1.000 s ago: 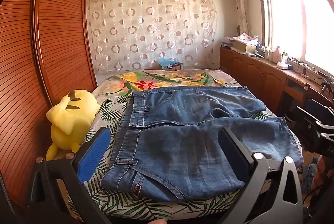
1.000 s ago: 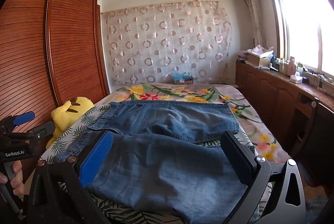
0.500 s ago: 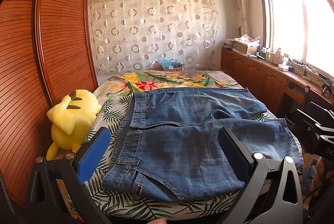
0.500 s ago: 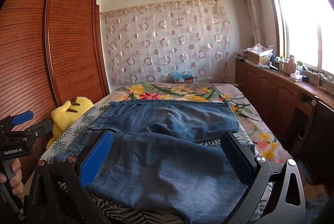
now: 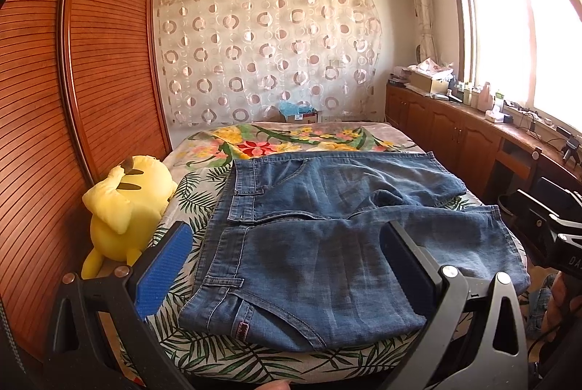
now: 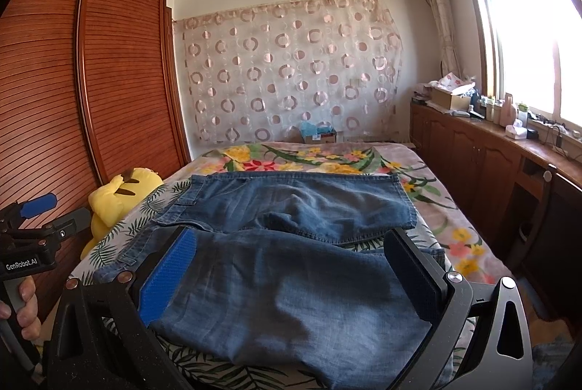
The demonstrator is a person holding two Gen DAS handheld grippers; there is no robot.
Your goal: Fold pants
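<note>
The jeans (image 5: 327, 244) lie crosswise ahead of both wide-open, empty grippers, waistband nearer the left gripper (image 5: 287, 273) and cuffs, probably, nearer the right gripper (image 6: 291, 281).

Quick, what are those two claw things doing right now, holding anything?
Left gripper: open, holding nothing, above the jeans.
Right gripper: open, holding nothing.

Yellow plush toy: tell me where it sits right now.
The yellow plush toy sits at the bed's left edge in both views, against the wooden wardrobe, just left of the jeans' waistband.
</note>
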